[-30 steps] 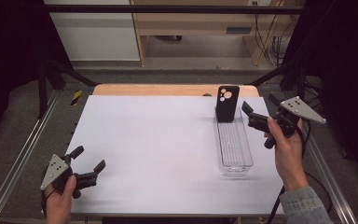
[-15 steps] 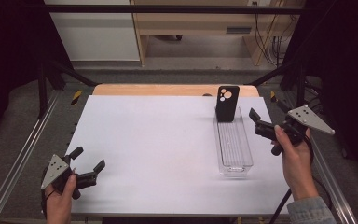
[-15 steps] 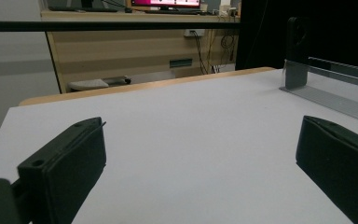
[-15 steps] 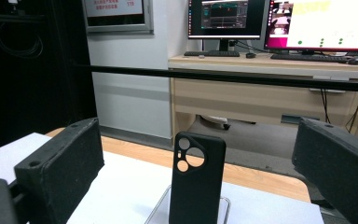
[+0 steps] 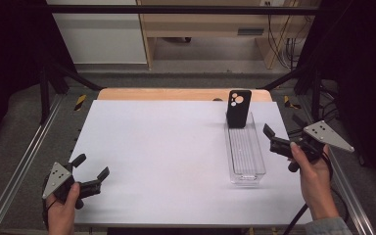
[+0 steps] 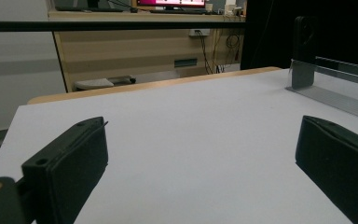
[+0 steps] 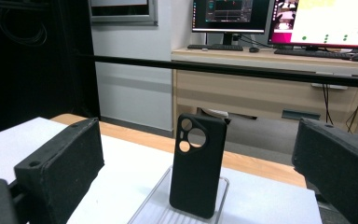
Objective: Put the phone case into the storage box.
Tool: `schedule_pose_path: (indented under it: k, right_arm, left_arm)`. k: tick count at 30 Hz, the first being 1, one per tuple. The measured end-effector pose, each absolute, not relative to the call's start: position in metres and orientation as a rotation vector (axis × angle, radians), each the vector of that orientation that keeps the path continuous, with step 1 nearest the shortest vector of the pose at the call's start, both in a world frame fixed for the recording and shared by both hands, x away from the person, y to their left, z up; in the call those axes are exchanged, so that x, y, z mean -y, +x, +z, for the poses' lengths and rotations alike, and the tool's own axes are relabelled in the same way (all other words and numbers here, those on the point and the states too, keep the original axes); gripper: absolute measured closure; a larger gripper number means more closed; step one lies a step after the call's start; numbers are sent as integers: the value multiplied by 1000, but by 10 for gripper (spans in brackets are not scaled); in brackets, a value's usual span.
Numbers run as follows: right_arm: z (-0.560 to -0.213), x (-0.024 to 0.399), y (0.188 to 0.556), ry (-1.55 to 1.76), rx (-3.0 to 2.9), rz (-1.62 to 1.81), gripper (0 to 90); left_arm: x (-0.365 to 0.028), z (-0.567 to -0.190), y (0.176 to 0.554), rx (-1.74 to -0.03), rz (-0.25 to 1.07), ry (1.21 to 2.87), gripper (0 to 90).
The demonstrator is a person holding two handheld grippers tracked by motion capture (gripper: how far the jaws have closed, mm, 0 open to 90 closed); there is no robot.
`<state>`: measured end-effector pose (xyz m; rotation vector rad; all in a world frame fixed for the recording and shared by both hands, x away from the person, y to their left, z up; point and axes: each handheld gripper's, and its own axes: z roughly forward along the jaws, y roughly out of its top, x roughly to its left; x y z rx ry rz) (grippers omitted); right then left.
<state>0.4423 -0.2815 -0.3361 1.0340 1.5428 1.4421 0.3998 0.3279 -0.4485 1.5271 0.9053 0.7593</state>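
Black phone case standing in a clear tray, both hand-held grippers spread and empty

Just to the inner side of the right hand-held gripper [image 5: 280, 138] lies a long clear tray [image 5: 245, 172] on the white bench [image 5: 166, 147]; its near length is bare, and at its far end a black phone case [image 5: 238, 108] stands upright, camera holes uppermost, ahead of the gripper and apart from it. In the right gripper view the case [image 7: 197, 170] stands between the two wide-apart jaws, farther off, touching neither. The left hand-held gripper [image 5: 91, 168] is at the bench's near corner, well apart from the tray, jaws also wide, holding nothing
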Motion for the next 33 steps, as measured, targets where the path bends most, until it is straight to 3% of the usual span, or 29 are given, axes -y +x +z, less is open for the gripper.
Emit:
schedule_pose_path:
  k: [33]
  right_arm:
    - [-389,295,403,1047,-1567,1396,36]
  left_arm:
    - [-326,-449,401,-912,740,1532,18]
